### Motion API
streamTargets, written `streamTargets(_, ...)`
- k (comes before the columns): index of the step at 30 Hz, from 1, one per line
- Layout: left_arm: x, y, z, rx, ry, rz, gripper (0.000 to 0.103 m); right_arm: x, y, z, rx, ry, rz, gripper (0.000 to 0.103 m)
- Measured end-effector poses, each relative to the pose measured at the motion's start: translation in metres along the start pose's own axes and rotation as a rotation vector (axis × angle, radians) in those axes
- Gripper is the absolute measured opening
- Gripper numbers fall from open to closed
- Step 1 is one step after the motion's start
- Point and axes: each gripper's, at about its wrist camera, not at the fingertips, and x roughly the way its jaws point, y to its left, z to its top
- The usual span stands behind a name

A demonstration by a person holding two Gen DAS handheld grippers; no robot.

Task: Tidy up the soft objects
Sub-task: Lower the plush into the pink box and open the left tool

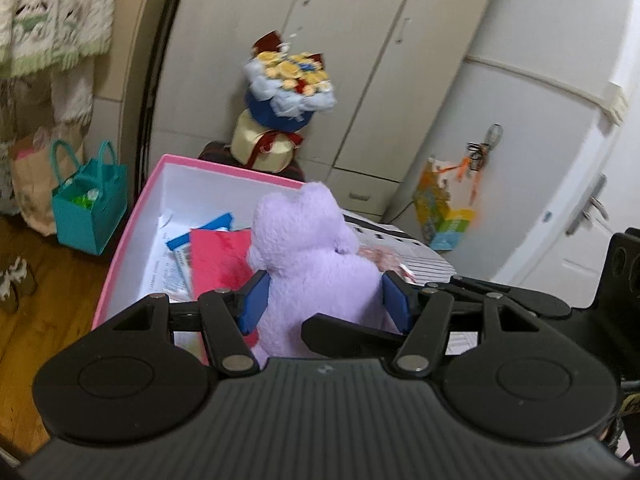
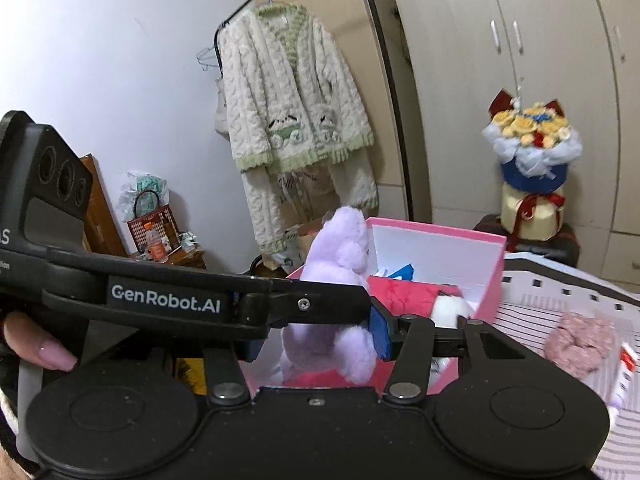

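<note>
Where wardrobe (image 1: 360, 60) doors loom, wooden floor (image 1: 44, 300), striped bedding (image 2: 560, 304).

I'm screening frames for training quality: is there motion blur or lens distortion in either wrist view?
Left wrist view: the yellow flower bouquet in its blue wrap and the orange paper bag on the door are smeared by motion; the fluffy purple plush toy is sharper. Right wrist view: the cupboard edges bow from fisheye distortion, the pink fuzzy item is soft, and the cream knitted cardigan reads fairly crisp.
</note>
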Motion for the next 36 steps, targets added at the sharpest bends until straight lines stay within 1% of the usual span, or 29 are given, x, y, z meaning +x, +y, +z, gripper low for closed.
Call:
streamTargets(4,0.032,0.022,0.016,-0.048,0.048,0.008,0.06,0.033,-0.02,0.01,0.034,0.045,0.012,0.056)
streamTargets(8,0.064,0.04,0.029,-0.078,0.096,0.042,0.06,0.065,-0.044,0.019,0.076,0.101,0.039,0.056)
streamTargets(12,0.086,0.052,0.035,-0.093,0.122,0.067,0.06,0.089,-0.059,0.02,0.073,0.152,0.058,0.056)
streamTargets(13,0.089,0.055,0.035,-0.1,0.126,0.076,0.06,0.092,-0.059,0.021,0.051,0.162,0.051,0.056)
streamTargets(15,0.094,0.056,0.034,-0.096,0.125,0.107,0.058,0.094,-0.056,0.02,-0.024,0.148,-0.003,0.058)
streamTargets(16,0.094,0.056,0.033,-0.089,0.117,0.121,0.058,0.094,-0.053,0.019,-0.065,0.145,-0.036,0.062)
streamTargets(17,0.094,0.055,0.031,-0.075,0.111,0.131,0.059,0.093,-0.051,0.018,-0.093,0.141,-0.066,0.064)
streamTargets(18,0.093,0.054,0.03,-0.068,0.105,0.129,0.06,0.09,-0.049,0.016,-0.107,0.135,-0.08,0.064)
streamTargets(21,0.085,0.054,0.027,-0.072,0.094,0.11,0.06,0.077,-0.05,0.015,-0.103,0.118,-0.073,0.065)
streamTargets(24,0.068,0.046,0.022,-0.035,0.051,0.135,0.061,0.057,-0.053,0.013,-0.101,0.085,-0.072,0.065)
streamTargets(27,0.048,0.035,0.018,0.013,0.018,0.152,0.061,0.026,-0.055,0.008,-0.101,0.047,-0.068,0.065)
streamTargets(31,0.021,0.017,0.013,0.067,-0.009,0.127,0.061,-0.011,-0.059,0.005,-0.101,0.006,-0.085,0.065)
streamTargets(36,-0.004,-0.013,0.006,0.123,-0.029,0.077,0.062,-0.055,-0.071,-0.002,-0.09,-0.009,-0.138,0.065)
